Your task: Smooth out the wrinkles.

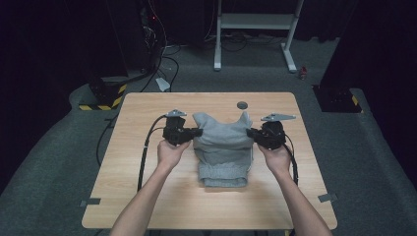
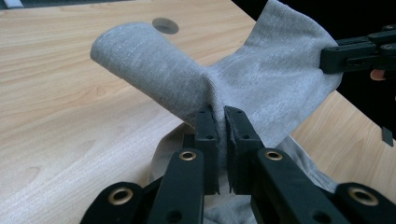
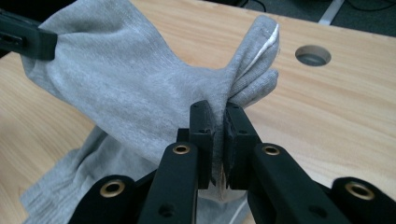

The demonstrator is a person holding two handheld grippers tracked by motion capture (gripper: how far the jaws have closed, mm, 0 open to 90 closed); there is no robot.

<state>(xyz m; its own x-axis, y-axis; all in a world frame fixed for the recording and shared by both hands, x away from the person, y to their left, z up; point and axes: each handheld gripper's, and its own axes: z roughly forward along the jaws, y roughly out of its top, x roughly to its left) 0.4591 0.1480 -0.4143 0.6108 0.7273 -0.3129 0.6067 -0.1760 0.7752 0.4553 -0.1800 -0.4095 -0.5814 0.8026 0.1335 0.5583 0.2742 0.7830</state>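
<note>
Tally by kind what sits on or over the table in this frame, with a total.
Grey knit garment: 1, pinched on both sides
Handheld grippers: 2, the left gripper and the right gripper
Round hole in the table: 1
Total: 4

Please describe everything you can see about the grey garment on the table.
The grey garment is a soft knitted piece, like sweatshirt fabric, with a ribbed band at the end nearest the person. It lies near the middle of the wooden table; its near part rests flat, folded, while its far part is lifted. The left gripper pinches its left edge and the right gripper its right edge, both shut on the cloth. Beyond each grip a corner stands up like a small ear. A pale inner seam shows at one corner.
</note>
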